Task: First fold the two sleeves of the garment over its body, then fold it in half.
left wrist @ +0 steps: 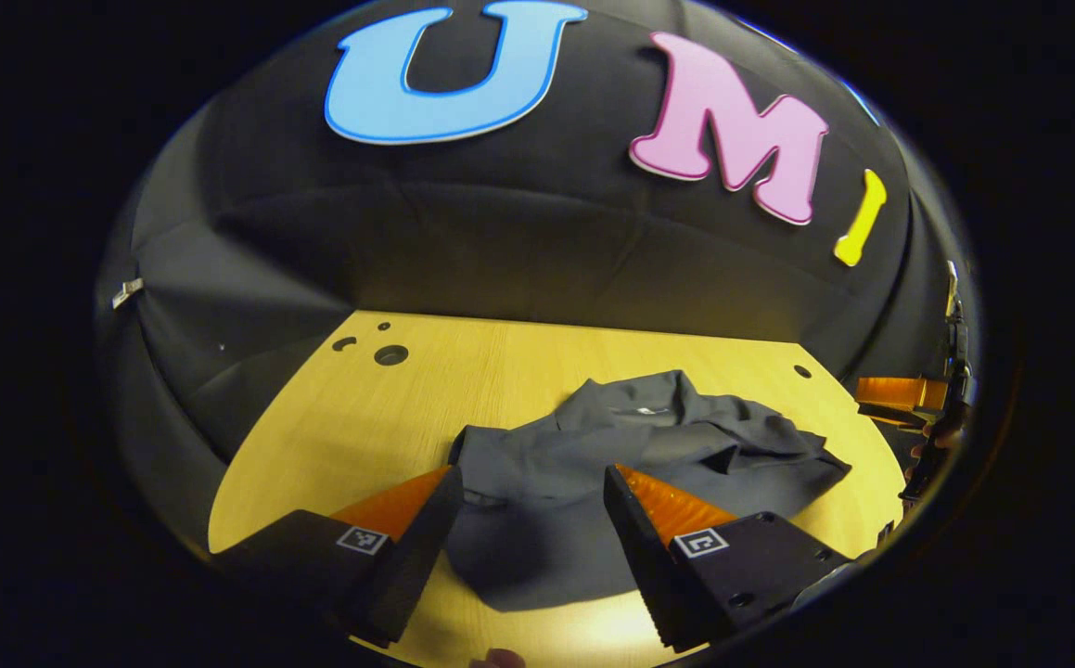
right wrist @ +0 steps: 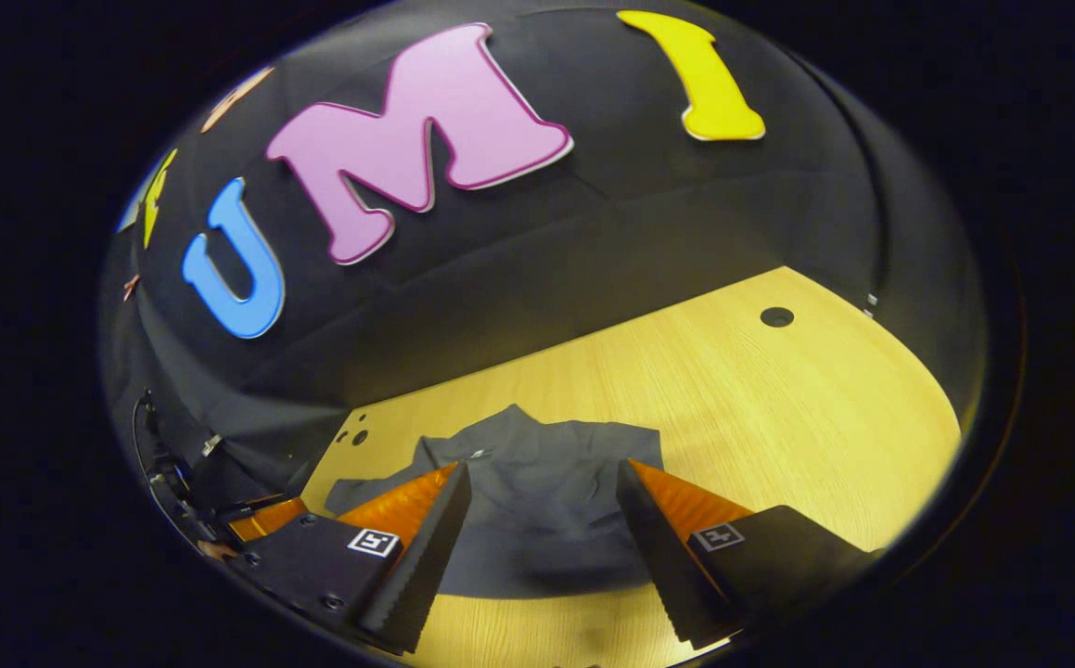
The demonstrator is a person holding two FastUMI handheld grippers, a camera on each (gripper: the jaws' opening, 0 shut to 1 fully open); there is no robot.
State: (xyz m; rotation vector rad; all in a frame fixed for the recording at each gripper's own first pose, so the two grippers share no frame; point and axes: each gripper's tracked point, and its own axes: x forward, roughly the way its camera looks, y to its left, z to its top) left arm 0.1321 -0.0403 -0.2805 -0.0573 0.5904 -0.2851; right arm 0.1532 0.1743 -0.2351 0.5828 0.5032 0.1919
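A dark grey garment (left wrist: 593, 464) lies on the wooden table (left wrist: 463, 390), its collar toward the far wall and rumpled folds across its right side. My left gripper (left wrist: 532, 478) stands open above the garment's near part, with cloth showing in the gap and nothing held. At the far right edge of the left gripper view is the right gripper (left wrist: 903, 397). In the right gripper view the garment (right wrist: 546, 464) lies just ahead. My right gripper (right wrist: 544, 468) is open over its near edge and holds nothing. The left gripper (right wrist: 263, 518) shows low at the left.
The tabletop (right wrist: 778, 417) stretches bare to the right of the garment, with a round hole (right wrist: 776, 316) near its far corner. More holes (left wrist: 390, 354) sit at the far left corner. Black cloth wall (left wrist: 518, 250) rises behind the table.
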